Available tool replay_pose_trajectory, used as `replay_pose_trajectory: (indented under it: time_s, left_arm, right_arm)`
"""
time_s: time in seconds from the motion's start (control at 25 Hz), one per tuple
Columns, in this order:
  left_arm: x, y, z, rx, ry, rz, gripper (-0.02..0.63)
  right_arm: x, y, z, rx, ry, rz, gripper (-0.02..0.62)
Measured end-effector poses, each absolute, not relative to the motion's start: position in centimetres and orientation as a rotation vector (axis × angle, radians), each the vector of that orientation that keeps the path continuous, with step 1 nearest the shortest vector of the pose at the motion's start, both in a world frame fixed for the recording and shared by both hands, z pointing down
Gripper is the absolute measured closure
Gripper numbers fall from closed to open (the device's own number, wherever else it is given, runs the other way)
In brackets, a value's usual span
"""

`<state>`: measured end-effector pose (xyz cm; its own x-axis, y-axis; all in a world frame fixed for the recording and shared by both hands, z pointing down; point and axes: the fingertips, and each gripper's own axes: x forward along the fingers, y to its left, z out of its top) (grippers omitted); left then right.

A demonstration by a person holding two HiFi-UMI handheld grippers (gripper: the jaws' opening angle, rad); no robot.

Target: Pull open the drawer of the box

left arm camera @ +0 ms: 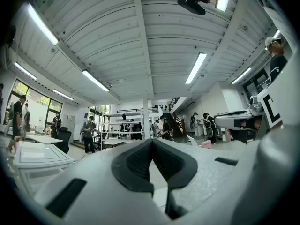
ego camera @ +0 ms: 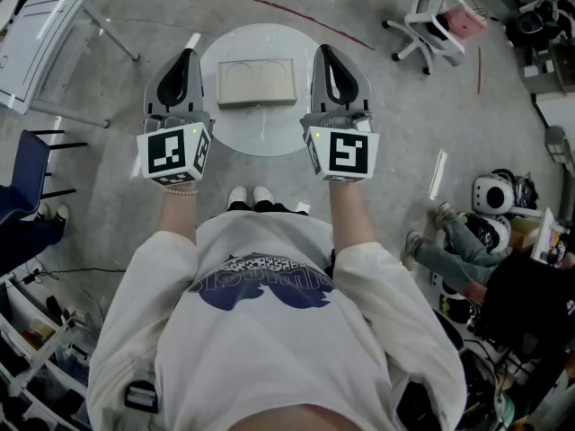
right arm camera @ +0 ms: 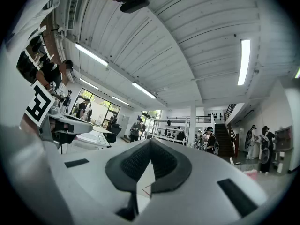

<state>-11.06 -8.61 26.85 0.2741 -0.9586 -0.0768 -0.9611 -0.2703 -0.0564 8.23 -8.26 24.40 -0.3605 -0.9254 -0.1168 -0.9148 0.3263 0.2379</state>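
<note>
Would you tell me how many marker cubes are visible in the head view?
2. The left cube sits on the left tool, just ahead of the person's left wrist; the right cube sits likewise on the right tool. None seems hidden.

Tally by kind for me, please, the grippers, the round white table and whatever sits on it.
Grippers: 2, the left gripper and the right gripper, both shut and empty
Boxes: 1, the beige box on the table
Tables: 1, the round table
Total: 4
</note>
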Motion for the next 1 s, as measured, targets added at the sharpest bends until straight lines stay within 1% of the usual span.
replay_pose_trajectory:
  time_s: [0.4, 0.48, 0.56, 0.6, 0.64, 0.68, 0.76, 0.88, 1.0]
  left_arm:
    - [-10.9, -8.7, 27.3, -2.423, 1.873, 0.027, 0.598]
    - [-10.6, -8.6, 27.7, -2.436, 1.879, 0.020, 0.598]
    - [-10.3, -8.8, 28.7, -2.498, 1.889, 0.026, 0.597]
    - [-10.2, -9.0, 29.5, -2.546, 1.906, 0.030, 0.556]
    - [-10.3, -9.3, 30.6, -2.596, 1.931, 0.023, 0.457]
    - [-10.6, -9.6, 32.0, -2.639, 1.963, 0.002, 0.419]
    - [-11.4, -10.2, 35.4, -2.707, 2.034, -0.074, 0.419]
    - [-12.4, -11.4, 42.3, -2.804, 2.126, -0.275, 0.419]
    - [-13.3, -12.3, 49.4, -2.892, 2.176, -0.499, 0.419]
  right_arm:
    - [8.2, -8.4, 24.8, 1.706, -2.530, -0.419, 0.601]
    - [8.6, -8.5, 25.1, 1.705, -2.576, -0.373, 0.601]
    - [9.6, -8.7, 25.6, 1.709, -2.679, -0.230, 0.601]
    - [10.4, -9.0, 26.2, 1.707, -2.725, -0.131, 0.590]
    - [11.3, -9.3, 26.9, 1.704, -2.754, -0.030, 0.486]
    - [12.3, -9.6, 27.9, 1.707, -2.760, 0.059, 0.416]
    - [14.5, -10.1, 30.6, 1.735, -2.704, 0.174, 0.413]
    - [17.6, -10.8, 36.7, 1.795, -2.535, 0.322, 0.413]
    - [18.4, -10.2, 44.3, 1.790, -2.359, 0.505, 0.413]
